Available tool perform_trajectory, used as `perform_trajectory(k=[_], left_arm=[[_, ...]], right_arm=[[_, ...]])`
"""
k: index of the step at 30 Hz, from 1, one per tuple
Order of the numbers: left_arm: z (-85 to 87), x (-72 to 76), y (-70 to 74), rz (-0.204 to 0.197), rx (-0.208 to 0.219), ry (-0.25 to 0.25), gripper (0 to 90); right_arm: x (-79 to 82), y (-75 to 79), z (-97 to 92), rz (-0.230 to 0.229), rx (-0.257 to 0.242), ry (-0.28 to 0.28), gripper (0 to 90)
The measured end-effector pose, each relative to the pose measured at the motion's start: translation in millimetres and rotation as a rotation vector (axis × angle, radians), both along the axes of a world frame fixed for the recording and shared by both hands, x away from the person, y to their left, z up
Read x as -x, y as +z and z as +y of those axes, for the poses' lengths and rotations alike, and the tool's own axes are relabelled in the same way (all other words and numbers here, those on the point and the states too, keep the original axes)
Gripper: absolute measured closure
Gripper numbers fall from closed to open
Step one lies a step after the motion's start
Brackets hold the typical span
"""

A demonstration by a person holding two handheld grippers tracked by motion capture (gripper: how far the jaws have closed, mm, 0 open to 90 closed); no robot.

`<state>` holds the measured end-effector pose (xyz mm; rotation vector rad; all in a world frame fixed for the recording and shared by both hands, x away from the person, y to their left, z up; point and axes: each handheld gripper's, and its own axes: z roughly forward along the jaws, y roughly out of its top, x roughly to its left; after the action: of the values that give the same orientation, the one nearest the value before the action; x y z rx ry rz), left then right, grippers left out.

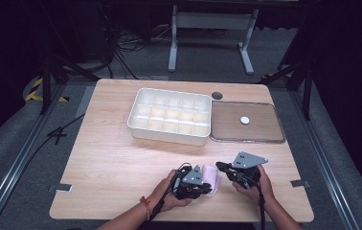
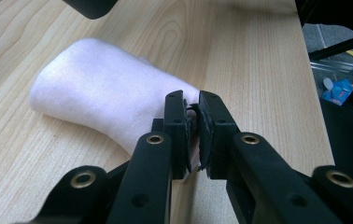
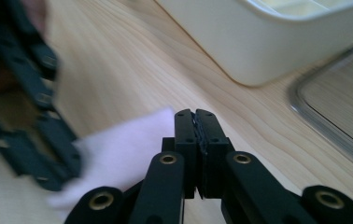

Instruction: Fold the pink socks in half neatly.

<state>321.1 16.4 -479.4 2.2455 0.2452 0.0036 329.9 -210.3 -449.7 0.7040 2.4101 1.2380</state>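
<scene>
The rolled pale pink sock (image 2: 104, 100) lay near the table's (image 1: 112, 158) front edge, its long axis running away from the left gripper (image 2: 192, 122), which pinched its near end; the right gripper (image 3: 195, 140) hovered beside it, jaws pressed together

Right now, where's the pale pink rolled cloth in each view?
High view: pale pink rolled cloth lies low centre on the table, between the two grippers.
Left gripper view: it lies left of centre, its near edge pinched in the left gripper.
Right gripper view: lower left, blurred, beside the shut right gripper.
Shared landmark: the wooden table.
</scene>
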Motion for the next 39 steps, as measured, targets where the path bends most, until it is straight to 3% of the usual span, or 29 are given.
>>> perform_trajectory(k=[2,4,5,8,9,14,18,20,22,29,30,33,36,39], left_arm=[[0.0,0.0,0.0,0.001,0.001,0.001,82.4],[0.1,-0.4,-0.1,0.002,0.001,-0.001,82.5],[0.1,-0.4,-0.1,0.002,0.001,-0.001,82.5],[0.1,-0.6,-0.2,-0.001,0.003,-0.001,82.5],[0.2,-0.3,0.0,0.001,-0.001,0.0,82.6],[-0.3,0.2,-0.3,-0.004,0.003,-0.001,82.5],[-0.3,0.0,-0.4,-0.003,0.003,-0.003,82.5],[-0.3,0.0,-0.4,-0.003,0.003,-0.003,82.6],[-0.3,0.1,-0.3,-0.004,0.003,-0.003,82.5],[-0.4,0.7,0.2,-0.015,-0.001,-0.003,81.8],[-0.7,1.3,1.0,-0.015,-0.002,-0.006,78.3],[-1.8,3.4,5.0,-0.02,-0.003,-0.011,72.1],[-0.1,3.5,10.6,-0.025,0.023,-0.019,71.1],[3.1,3.8,16.4,-0.024,0.042,-0.022,63.3]], right_arm=[[3.1,-1.0,5.4,0.03,0.001,0.034,87.1],[5.8,-7.1,14.3,0.041,0.046,0.073,86.8],[5.8,-7.1,14.3,0.041,0.046,0.073,86.8],[5.8,-15.7,19.9,0.047,0.107,0.08,87.5],[4.7,-16.6,18.6,0.053,0.102,0.08,87.7],[-1.6,-18.5,8.1,0.07,0.098,0.035,87.9],[-2.5,-18.3,7.5,0.057,0.129,0.01,88.4],[-5.4,-20.0,5.4,0.056,0.171,-0.024,88.3],[-7.8,-19.0,0.1,0.077,0.143,-0.045,86.4],[-3.1,-2.6,-4.0,0.055,0.053,-0.083,69.2],[-1.6,-0.6,-4.2,0.059,0.03,-0.077,67.1],[-1.3,0.5,-4.1,0.066,0.017,-0.088,60.8],[-1.2,1.2,-3.8,0.07,0.008,-0.086,59.7],[-0.6,2.7,-0.2,0.077,-0.003,-0.08,56.6]])
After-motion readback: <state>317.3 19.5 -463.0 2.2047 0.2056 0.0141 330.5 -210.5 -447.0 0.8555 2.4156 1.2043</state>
